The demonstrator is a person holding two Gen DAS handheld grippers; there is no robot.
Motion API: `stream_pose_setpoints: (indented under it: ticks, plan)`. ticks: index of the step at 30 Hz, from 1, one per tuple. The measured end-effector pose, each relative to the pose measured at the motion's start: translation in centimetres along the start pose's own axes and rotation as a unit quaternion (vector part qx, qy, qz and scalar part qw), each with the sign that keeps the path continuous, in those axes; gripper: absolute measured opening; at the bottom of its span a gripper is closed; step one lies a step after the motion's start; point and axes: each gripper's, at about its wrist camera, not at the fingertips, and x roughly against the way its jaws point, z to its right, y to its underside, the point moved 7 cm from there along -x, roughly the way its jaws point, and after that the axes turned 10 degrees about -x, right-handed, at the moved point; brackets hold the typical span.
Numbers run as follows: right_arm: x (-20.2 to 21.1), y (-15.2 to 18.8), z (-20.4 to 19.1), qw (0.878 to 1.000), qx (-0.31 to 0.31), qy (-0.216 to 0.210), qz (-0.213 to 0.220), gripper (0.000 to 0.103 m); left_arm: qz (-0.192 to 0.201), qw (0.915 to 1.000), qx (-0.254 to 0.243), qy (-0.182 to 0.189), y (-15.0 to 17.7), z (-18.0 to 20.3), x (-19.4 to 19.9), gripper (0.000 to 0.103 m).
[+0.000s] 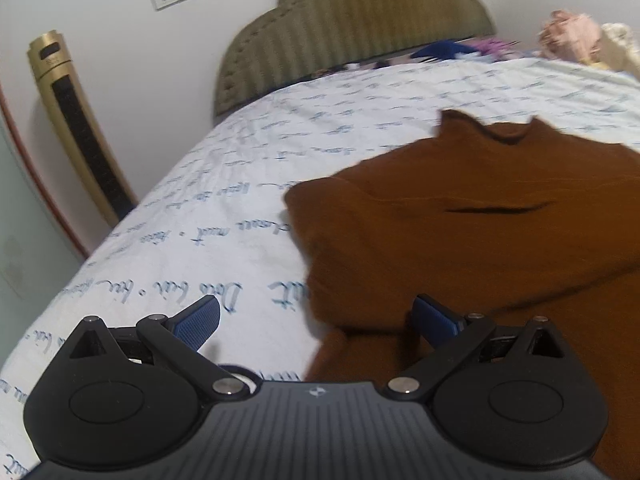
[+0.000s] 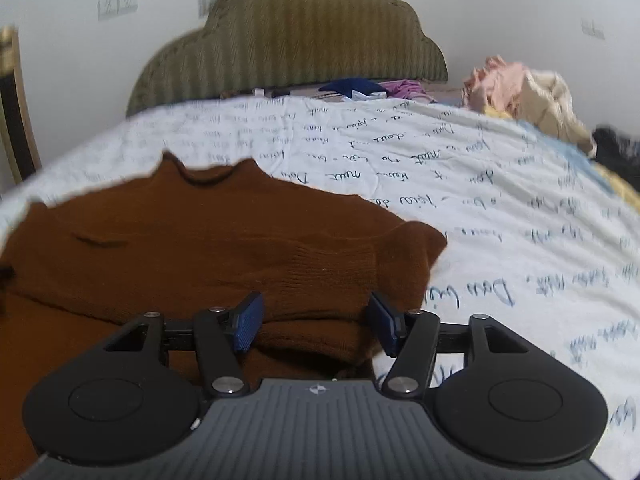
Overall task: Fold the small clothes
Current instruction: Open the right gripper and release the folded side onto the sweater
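Observation:
A brown knit sweater (image 1: 460,232) lies flat on the bed, collar toward the headboard, both sleeves folded in across the body. It also shows in the right wrist view (image 2: 208,248). My left gripper (image 1: 316,316) is open at the sweater's lower left edge, its right finger over the brown cloth and its left finger over the sheet. My right gripper (image 2: 316,322) is open over the sweater's lower right part, with brown cloth between the blue pads (image 2: 248,322). Neither holds anything.
The bed has a white sheet with blue handwriting print (image 2: 500,240) and an olive padded headboard (image 2: 288,40). A heap of pink and cream clothes (image 2: 520,92) lies at the far right. A gold tower fan (image 1: 76,120) stands left of the bed.

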Motion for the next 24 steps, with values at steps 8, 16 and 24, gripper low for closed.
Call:
stream_pose_setpoints:
  ticks: [8, 16, 24]
  plan:
    - [4.0, 2.7, 3.7, 0.992, -0.1, -0.063, -0.044, 0.082, 0.021, 0.9952, 0.007, 0.095, 2.6, 0.9, 4.0, 0.103]
    - [8.0, 6.2, 5.4, 0.985, -0.135, -0.094, -0.059, 0.085, -0.036, 0.9875, 0.062, 0.141, 6.7, 0.2, 4.5, 0.103]
    - [10.4, 8.3, 5.4, 0.99, -0.089, -0.084, -0.065, 0.088, -0.025, 0.9962, 0.052, -0.066, 8.1, -6.9, 9.2, 0.103]
